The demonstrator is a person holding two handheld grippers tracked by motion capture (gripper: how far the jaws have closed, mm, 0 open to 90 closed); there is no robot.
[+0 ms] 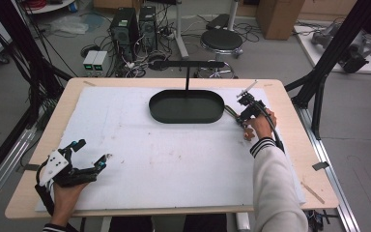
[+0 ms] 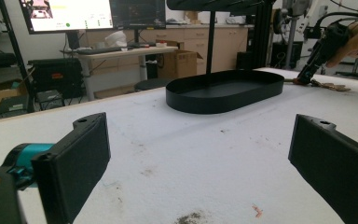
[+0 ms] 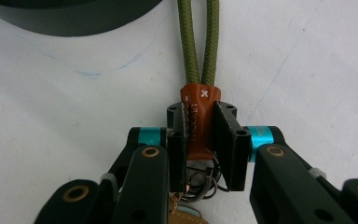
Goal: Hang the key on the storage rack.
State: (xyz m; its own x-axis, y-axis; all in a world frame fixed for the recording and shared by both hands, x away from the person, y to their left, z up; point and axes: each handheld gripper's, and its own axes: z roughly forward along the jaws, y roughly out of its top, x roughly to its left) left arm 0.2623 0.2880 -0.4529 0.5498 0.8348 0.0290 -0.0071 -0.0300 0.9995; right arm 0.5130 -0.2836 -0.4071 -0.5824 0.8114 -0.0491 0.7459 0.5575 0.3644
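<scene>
A: Right, where does your right gripper stand?

B: Its pads are pinching the brown leather tab of a keychain lanyard. In the right gripper view the tab sits upright between the two pads in the middle of the frame, and you have it squarely, pads on both flat sides.

A: And the rest of the lanyard?

B: An olive green cord loop runs straight up from the tab to the top edge of that frame. So the long axis lies along the line your gripper points, away from the fingers. Below the tab a wire key ring with small bits hangs at the bottom centre, partly hidden.

A: Where is all this on the table?

B: In the high view your right gripper is right of centre, just beside the right end of the black oval tray. The cord reaches left toward the tray wall. The tray's dark wall also shows at the upper left of the right gripper view.

A: And your left gripper?

B: Your left gripper rests at the lower left of the high view, well apart from the lanyard, fingers spread with nothing between them. The white mat shows bare between them in its own view.

A: So which hand acts?

B: I judge the right; the tray lies just up and left of its grip.
</scene>
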